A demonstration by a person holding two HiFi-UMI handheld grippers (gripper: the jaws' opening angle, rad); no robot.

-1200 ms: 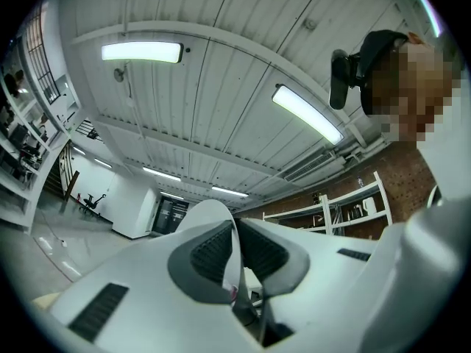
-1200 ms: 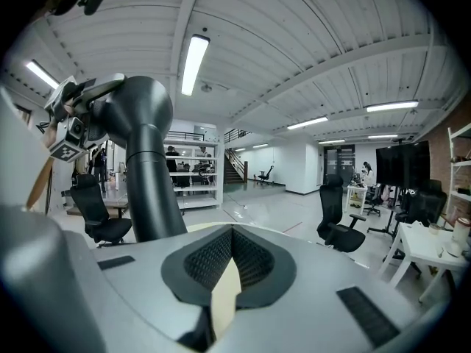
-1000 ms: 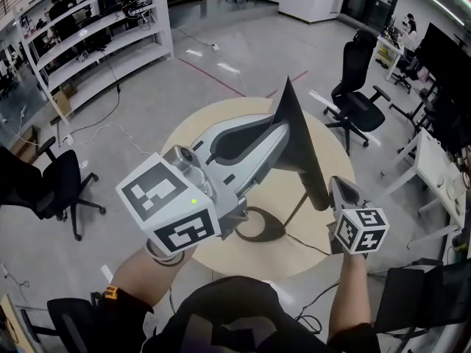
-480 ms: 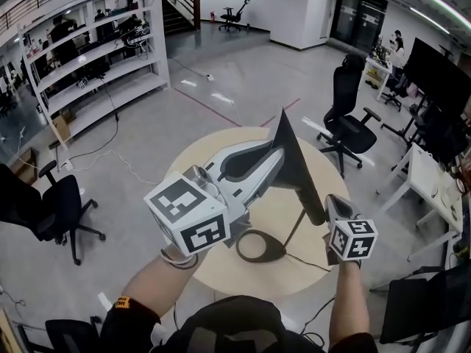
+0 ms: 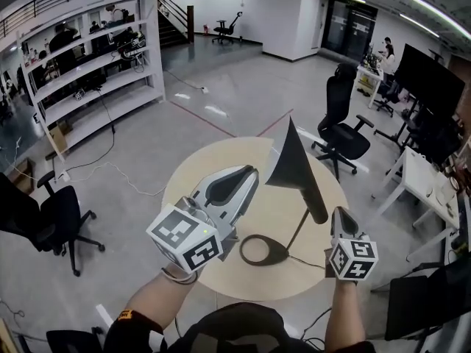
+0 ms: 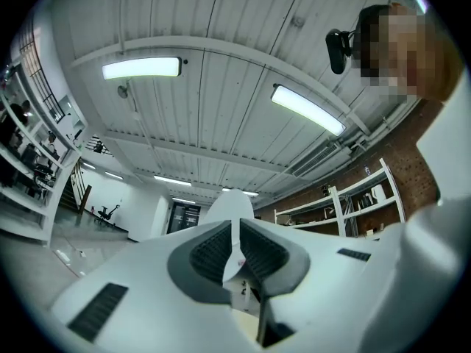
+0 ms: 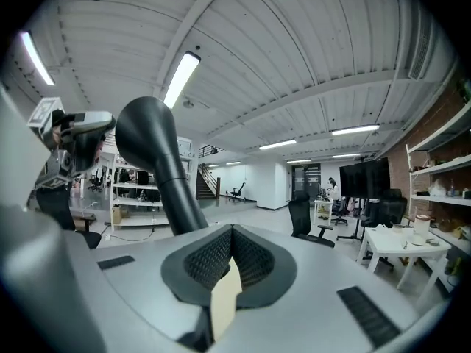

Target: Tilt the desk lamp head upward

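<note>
The black desk lamp stands on the round wooden table (image 5: 193, 173). Its cone head (image 5: 289, 162) is tilted up on a thick neck, with a thin stem running down to the ring base (image 5: 263, 250). My left gripper (image 5: 250, 173) is shut and holds nothing; its tips sit just left of the cone, apart from it. In the left gripper view the gripper (image 6: 237, 230) points at the ceiling. My right gripper (image 5: 341, 218) is shut and empty beside the neck's lower end. The right gripper view shows its jaws (image 7: 232, 241) below the lamp neck (image 7: 158, 160).
A black cable (image 5: 305, 259) runs from the lamp base over the table's near edge. Office chairs stand at the back right (image 5: 344, 127) and at the left (image 5: 53, 212). White shelving (image 5: 88, 72) lines the left, and a white desk (image 5: 427, 182) is at the right.
My left gripper has drawn back down and left from the lamp head, which it touched a second ago. The cone stays tilted up. My right gripper has barely moved.
</note>
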